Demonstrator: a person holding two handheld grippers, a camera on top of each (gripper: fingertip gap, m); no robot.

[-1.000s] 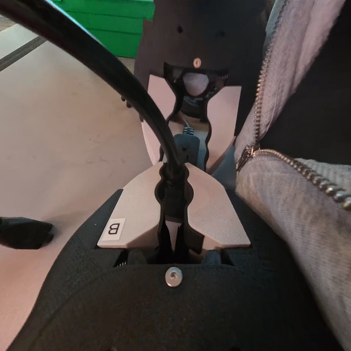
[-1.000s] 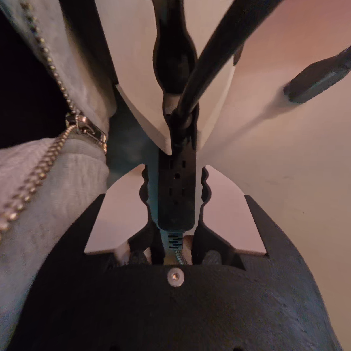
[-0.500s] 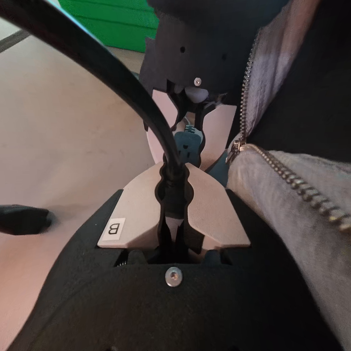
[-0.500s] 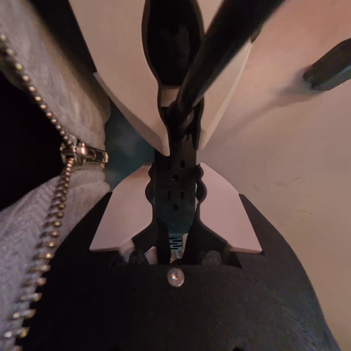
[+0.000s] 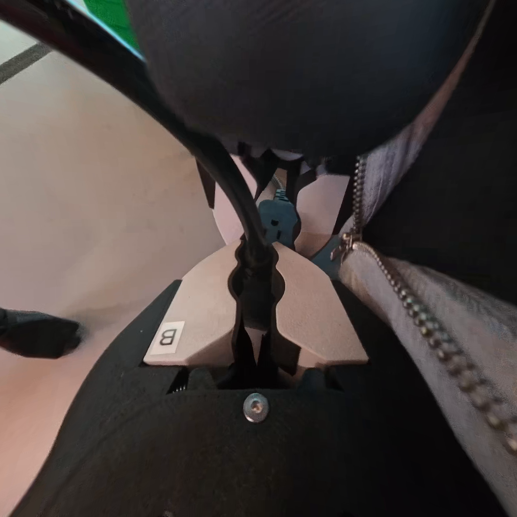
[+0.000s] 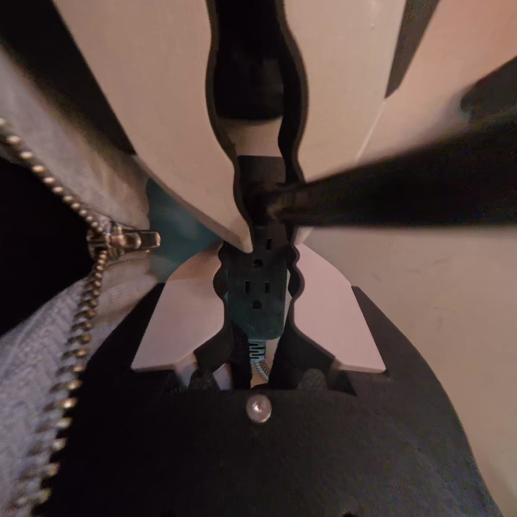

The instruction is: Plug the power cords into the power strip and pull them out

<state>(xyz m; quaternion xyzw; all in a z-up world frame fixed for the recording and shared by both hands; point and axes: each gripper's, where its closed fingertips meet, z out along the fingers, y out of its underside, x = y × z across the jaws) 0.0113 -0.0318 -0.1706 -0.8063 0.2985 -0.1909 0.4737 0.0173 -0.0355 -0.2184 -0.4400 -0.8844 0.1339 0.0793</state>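
Note:
My left gripper is shut on the black plug of a power cord that arcs up and to the left. Straight ahead, the dark teal power strip sits between the fingers of my right gripper. In the right wrist view my right gripper is shut on the power strip, with two free sockets showing. The left gripper's fingers hold the plug against the strip's far end. The prongs are hidden. The cord runs off right.
A second black plug lies on the pale table to the left; it also shows blurred in the right wrist view. A person's grey zip jacket crowds one side of both views. A green crate stands at the back. My hands' fingertips stand some 5 cm from each other.
My right gripper has shut on the power strip. The two grippers have come much closer, fingertips now nearly touching. The left gripper has kept its hold on the plug.

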